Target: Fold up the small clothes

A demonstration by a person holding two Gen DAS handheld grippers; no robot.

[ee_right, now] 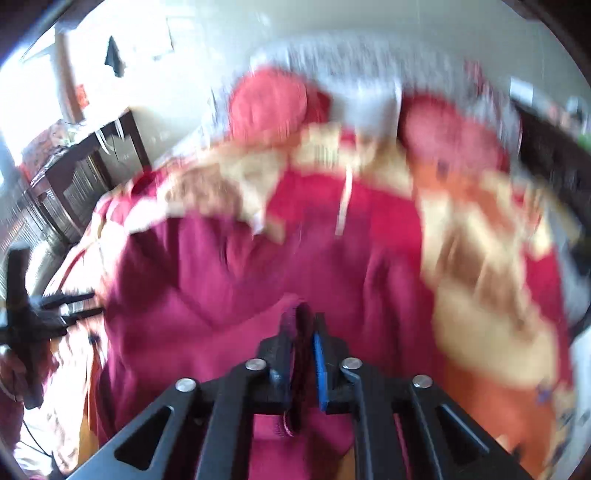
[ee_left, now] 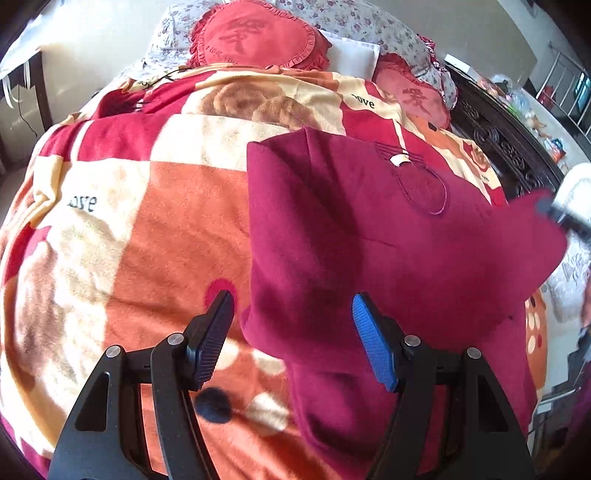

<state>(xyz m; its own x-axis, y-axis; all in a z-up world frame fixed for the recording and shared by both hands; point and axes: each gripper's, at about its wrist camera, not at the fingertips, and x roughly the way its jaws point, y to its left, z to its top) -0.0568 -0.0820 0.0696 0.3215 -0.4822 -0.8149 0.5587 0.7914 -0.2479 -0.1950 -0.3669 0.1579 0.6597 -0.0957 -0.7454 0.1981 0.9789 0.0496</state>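
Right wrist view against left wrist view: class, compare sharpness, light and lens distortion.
Right wrist view: motion-blurred throughout, window glare top left, only the right gripper shut on the maroon garment reads fairly sharp. Left wrist view: sharp, sunlit, fisheye-bulged blanket, open left gripper casting shadows.

A home bedroom. A bed (ee_left: 491,147) with a dark carved frame carries a checked fleece blanket (ee_left: 147,206) printed with "love", two red heart-shaped cushions (ee_left: 255,37), and floral-print pillows (ee_left: 354,22). A dark wooden side cabinet (ee_right: 74,177) stands against the pale wall (ee_left: 92,40).
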